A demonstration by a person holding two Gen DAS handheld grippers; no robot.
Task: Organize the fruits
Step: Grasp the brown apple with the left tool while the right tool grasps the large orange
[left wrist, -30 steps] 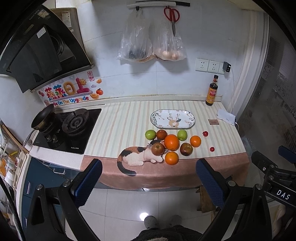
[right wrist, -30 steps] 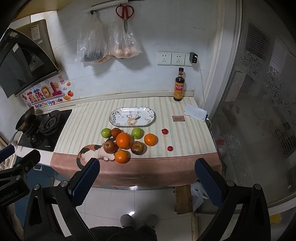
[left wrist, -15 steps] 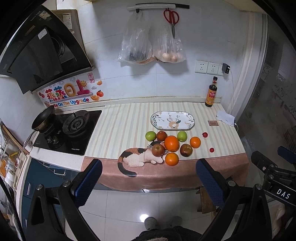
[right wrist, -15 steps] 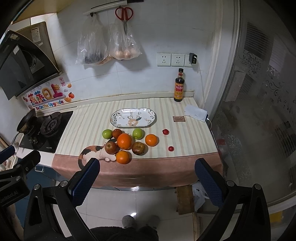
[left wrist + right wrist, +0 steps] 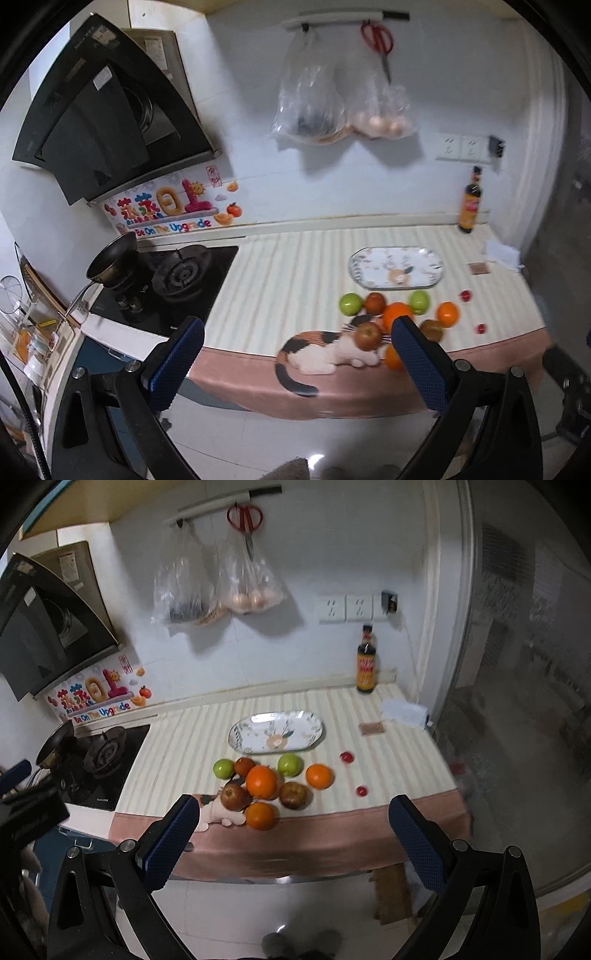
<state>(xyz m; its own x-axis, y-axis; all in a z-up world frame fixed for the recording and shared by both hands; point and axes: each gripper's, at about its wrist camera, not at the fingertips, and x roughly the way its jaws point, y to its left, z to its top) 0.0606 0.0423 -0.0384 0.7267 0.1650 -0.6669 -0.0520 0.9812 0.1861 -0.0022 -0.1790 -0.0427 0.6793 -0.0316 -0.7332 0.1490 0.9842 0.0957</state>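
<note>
Oranges, apples and green fruit cluster near the table's front edge, just ahead of both grippers; the empty plate lies beyond them. The right gripper and left gripper hang spread wide, holding nothing. A careless nudge could likely roll the nearest orange onto the floor.
</note>
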